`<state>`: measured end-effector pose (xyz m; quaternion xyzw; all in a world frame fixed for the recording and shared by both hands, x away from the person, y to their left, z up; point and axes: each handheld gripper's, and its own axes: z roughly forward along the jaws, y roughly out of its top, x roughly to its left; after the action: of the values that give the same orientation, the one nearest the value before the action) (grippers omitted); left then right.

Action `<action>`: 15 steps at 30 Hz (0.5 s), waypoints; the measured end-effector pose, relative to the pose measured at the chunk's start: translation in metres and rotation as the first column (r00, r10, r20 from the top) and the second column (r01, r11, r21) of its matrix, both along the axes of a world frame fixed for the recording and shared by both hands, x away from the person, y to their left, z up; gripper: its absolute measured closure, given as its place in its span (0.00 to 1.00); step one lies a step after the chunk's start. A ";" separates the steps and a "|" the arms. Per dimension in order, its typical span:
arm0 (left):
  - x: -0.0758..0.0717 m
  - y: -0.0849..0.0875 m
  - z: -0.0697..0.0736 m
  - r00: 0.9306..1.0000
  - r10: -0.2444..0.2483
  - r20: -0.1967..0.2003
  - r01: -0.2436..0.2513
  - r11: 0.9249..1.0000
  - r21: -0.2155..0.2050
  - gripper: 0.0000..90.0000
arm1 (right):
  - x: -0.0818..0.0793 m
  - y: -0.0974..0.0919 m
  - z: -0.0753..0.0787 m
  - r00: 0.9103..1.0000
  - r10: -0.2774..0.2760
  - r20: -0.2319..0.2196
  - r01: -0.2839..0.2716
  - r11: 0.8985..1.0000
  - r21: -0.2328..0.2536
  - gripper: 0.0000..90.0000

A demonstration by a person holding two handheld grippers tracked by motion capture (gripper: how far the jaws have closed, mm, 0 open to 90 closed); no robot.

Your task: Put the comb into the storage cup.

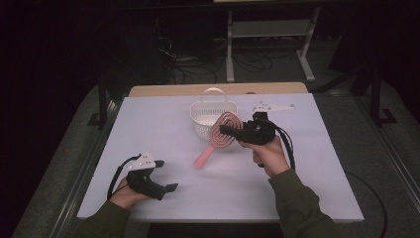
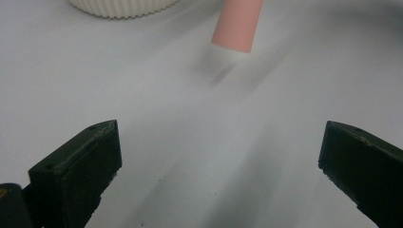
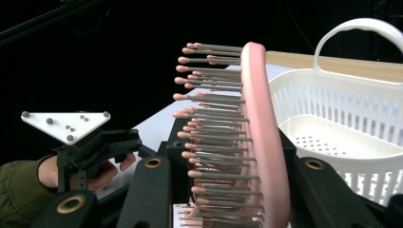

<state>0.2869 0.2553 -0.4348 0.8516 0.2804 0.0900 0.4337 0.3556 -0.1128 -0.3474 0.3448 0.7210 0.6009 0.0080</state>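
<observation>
A pink hairbrush [image 1: 225, 130] is tilted above the white table [image 1: 163, 124], its head up by the white handled basket [image 1: 198, 113]. Its handle [image 1: 203, 159] slants down to the left. My right gripper [image 1: 233, 131] is shut on the brush head [image 3: 259, 118], with the bristles pointing left between the jaws and the basket [image 3: 342, 109] just behind. My left gripper [image 1: 171, 187] rests near the table's front left, open with nothing in it. Between its wide jaws, the left gripper view shows the handle's end [image 2: 236, 26] just above the table, and the basket's base [image 2: 123, 7] farther off.
The table's front edge [image 1: 223, 219] runs close to both forearms. A wooden strip [image 1: 218, 89] lines the far edge. Beyond it, white frame legs [image 1: 230, 54] and cables lie on the dark floor. My left gripper [image 3: 81, 137] also appears far off in the right gripper view.
</observation>
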 end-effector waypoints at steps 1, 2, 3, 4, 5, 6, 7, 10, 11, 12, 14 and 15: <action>0.000 0.000 0.000 1.000 -0.006 -0.001 0.006 1.000 0.000 0.00 | 0.000 -0.001 0.001 1.000 -0.003 0.003 0.003 1.000 0.000 0.70; 0.000 0.000 0.000 1.000 -0.008 -0.001 0.008 1.000 0.000 0.00 | 0.000 -0.002 0.001 1.000 -0.005 0.004 0.005 1.000 0.002 0.70; 0.000 0.000 0.000 1.000 -0.010 -0.001 0.010 1.000 0.000 0.00 | 0.000 -0.003 0.002 1.000 -0.008 0.005 0.008 1.000 0.002 0.70; 0.000 0.000 0.000 1.000 -0.011 0.000 0.011 1.000 -0.001 0.00 | 0.000 -0.004 0.003 1.000 -0.011 0.005 0.011 1.000 0.006 0.70; 0.000 0.000 0.000 1.000 -0.011 -0.001 0.011 1.000 -0.004 0.00 | 0.000 -0.005 0.003 1.000 -0.016 0.007 0.015 1.000 0.005 0.70; 0.000 0.000 0.000 1.000 -0.012 -0.002 0.012 1.000 -0.008 0.00 | 0.001 -0.007 0.004 1.000 -0.018 0.007 0.018 1.000 0.007 0.70; 0.000 0.000 0.000 1.000 -0.014 -0.001 0.014 1.000 -0.009 0.00 | 0.001 -0.008 0.004 1.000 -0.023 0.008 0.023 1.000 0.009 0.70; -0.001 -0.001 -0.001 1.000 -0.023 -0.001 0.023 1.000 -0.005 0.00 | 0.002 -0.010 0.006 1.000 -0.026 0.011 0.026 1.000 0.011 0.70; -0.001 -0.002 -0.001 1.000 -0.025 0.002 0.025 1.000 -0.002 0.00 | 0.002 -0.011 0.007 1.000 -0.026 0.013 0.026 1.000 0.012 0.70; -0.002 -0.002 -0.001 1.000 -0.025 0.005 0.025 1.000 0.001 0.00 | 0.003 -0.011 0.008 1.000 -0.027 0.015 0.027 1.000 0.012 0.70; -0.002 -0.002 -0.001 1.000 -0.027 0.006 0.027 1.000 -0.002 0.00 | 0.004 -0.013 0.009 0.999 -0.030 0.019 0.029 0.999 0.014 0.70; -0.002 -0.002 -0.001 1.000 -0.026 0.007 0.026 1.000 -0.003 0.00 | 0.004 -0.014 0.010 0.999 -0.031 0.018 0.030 0.999 0.017 0.70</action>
<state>0.2849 0.2530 -0.4359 0.8542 0.2678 0.0868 0.4372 0.3601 -0.1265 -0.3376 0.3504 0.7106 0.6097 0.0210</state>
